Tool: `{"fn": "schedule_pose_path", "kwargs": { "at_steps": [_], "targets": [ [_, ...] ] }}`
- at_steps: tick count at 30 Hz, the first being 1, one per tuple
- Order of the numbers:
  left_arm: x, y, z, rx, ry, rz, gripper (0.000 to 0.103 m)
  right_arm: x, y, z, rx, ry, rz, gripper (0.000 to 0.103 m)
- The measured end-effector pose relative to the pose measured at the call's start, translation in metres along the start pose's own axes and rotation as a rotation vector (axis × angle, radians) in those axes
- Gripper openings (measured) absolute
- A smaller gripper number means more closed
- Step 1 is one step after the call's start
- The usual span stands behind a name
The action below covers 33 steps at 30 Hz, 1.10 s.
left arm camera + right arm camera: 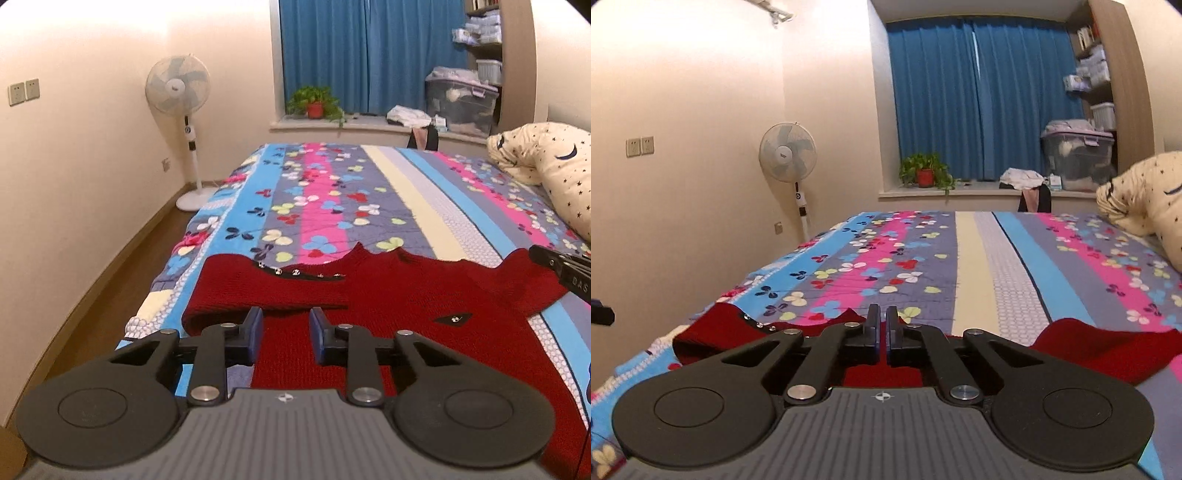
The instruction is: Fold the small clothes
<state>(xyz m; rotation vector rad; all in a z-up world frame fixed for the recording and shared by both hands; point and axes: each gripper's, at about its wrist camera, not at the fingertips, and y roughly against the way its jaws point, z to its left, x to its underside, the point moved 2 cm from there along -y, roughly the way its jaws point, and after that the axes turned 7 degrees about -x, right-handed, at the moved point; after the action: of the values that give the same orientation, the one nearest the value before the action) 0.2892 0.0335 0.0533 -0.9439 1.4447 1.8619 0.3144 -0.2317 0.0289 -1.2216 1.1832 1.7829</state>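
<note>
The red knit sweater lies spread on the near part of the bed, on the striped floral bedspread. Its left sleeve is already turned in across the body, lying as a flat band with a straight near edge. A row of small shiny studs marks the far edge near the neckline. The right sleeve still extends outward toward the right side of the bed and appears unfolded. The body of the garment has not been doubled over; the hem is out of view.

Assessment: one sleeve fold is complete. The second sleeve and the fold or folds of the body remain. Progress is judged as early, roughly the first of several folds.

The left gripper sits low over the garment just near of the folded sleeve's edge, its blue pads apart with only flat knit showing in the gap; nothing is pinched. The right gripper has its pads pressed almost together. Red fabric lies beneath it, but whether any cloth is caught between the pads cannot be told. In the left wrist view its tip appears at the right sleeve.

Surroundings: a star-patterned pillow at the far right of the bed, a standing fan by the left wall, a potted plant on the far windowsill before blue curtains.
</note>
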Motion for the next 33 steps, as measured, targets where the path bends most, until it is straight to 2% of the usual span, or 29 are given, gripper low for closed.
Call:
{"fn": "schedule_pose_path", "kwargs": {
  "at_steps": [8,16,21,23,24,25,27,28,33],
  "targets": [
    [-0.004,-0.033,-0.002,-0.01,-0.028,0.015,0.031,0.014,-0.023,-0.006,0.002,-0.047,0.078,0.003],
    [0.014,-0.085,0.007,-0.013,-0.061,0.044,0.031,0.003,-0.023,-0.008,0.006,-0.07,0.061,0.003],
    [0.025,-0.131,0.008,-0.011,-0.093,0.064,0.031,-0.006,-0.02,-0.014,-0.029,-0.096,0.044,0.003],
    [0.023,-0.15,0.002,-0.017,-0.119,0.057,0.034,-0.003,-0.024,-0.019,-0.054,-0.122,0.077,0.003],
    [0.022,-0.158,-0.002,-0.02,-0.135,0.049,0.042,-0.002,-0.026,-0.021,-0.063,-0.129,0.09,0.003],
    [0.02,-0.166,-0.007,-0.026,-0.151,0.042,0.056,0.0,-0.029,-0.022,-0.068,-0.132,0.106,0.003],
    [0.016,-0.185,-0.019,-0.054,-0.188,0.026,0.075,0.003,-0.032,-0.024,-0.076,-0.138,0.131,0.003],
    [0.015,-0.194,-0.025,-0.065,-0.212,0.026,0.081,0.004,-0.034,-0.025,-0.082,-0.146,0.142,0.003],
    [0.02,-0.242,-0.055,-0.131,-0.401,0.055,0.081,0.007,-0.044,-0.036,-0.104,-0.227,0.188,0.004]
  ]
}}
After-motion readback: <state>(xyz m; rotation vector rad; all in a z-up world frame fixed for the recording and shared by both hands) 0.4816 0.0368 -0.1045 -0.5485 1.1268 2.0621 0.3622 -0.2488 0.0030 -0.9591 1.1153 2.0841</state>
